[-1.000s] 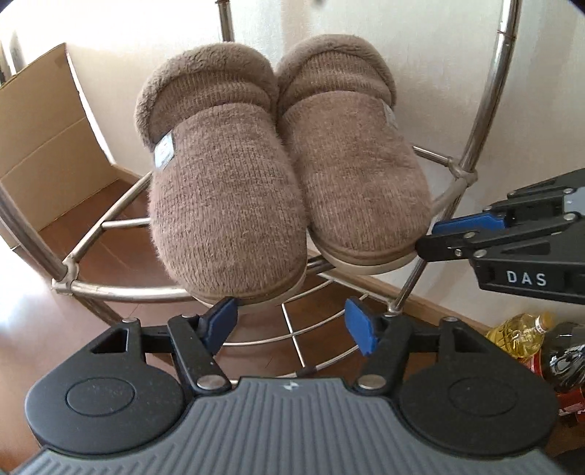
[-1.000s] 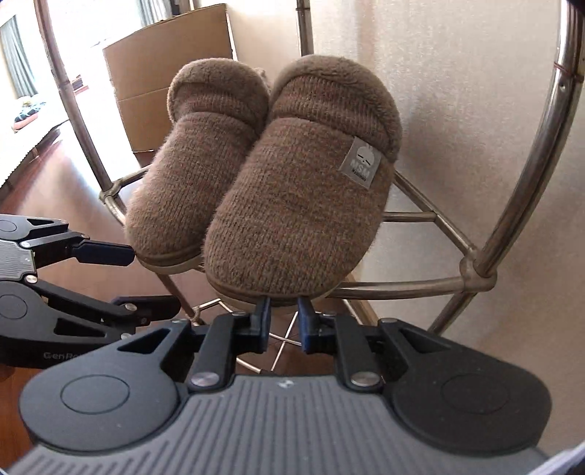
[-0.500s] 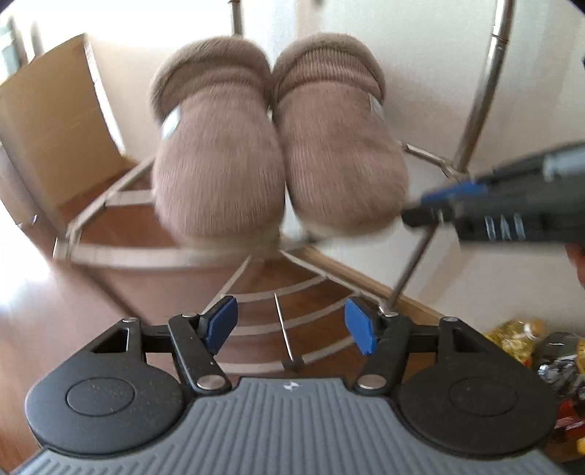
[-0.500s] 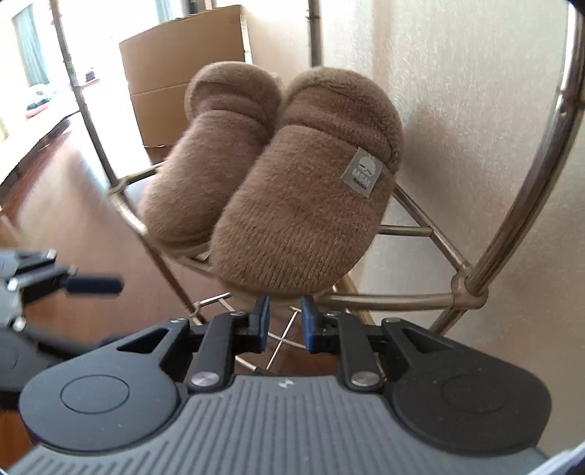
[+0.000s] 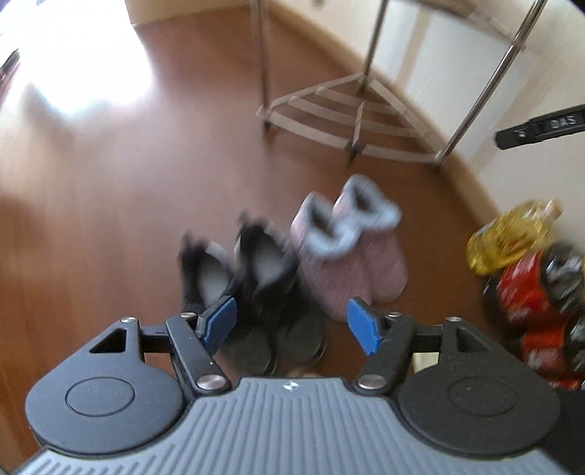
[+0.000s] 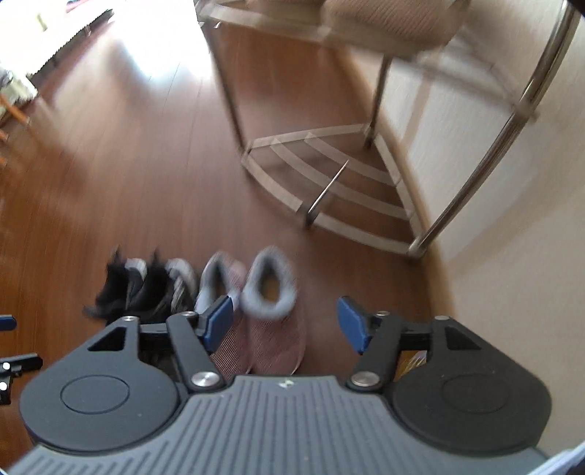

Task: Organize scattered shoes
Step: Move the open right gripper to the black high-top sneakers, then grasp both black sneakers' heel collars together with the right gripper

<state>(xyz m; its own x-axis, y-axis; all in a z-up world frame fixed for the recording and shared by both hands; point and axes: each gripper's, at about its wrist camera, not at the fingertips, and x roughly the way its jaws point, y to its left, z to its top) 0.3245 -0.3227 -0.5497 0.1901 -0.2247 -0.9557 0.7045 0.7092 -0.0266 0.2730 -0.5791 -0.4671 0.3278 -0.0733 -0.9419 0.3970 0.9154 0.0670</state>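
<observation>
On the wooden floor [image 5: 109, 175] below us, two pairs of shoes sit side by side: black sneakers [image 5: 252, 277] and pink slippers [image 5: 351, 263] with grey fleece cuffs, toes toward us, paired neatly as if awaiting the rack. Beyond them the metal corner rack [image 5: 340, 117] shows a bare bottom shelf; brown slippers [image 6: 387, 25] blur on a higher shelf. Our left gripper [image 5: 290, 321] and right gripper [image 6: 285, 323] both hang apart, holding nothing, angled down, seemingly ready for either pair.

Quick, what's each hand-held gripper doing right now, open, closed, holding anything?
Left hand-held gripper: open, holding nothing, above the black shoes.
Right hand-held gripper: open, holding nothing, above the pink slippers.
</observation>
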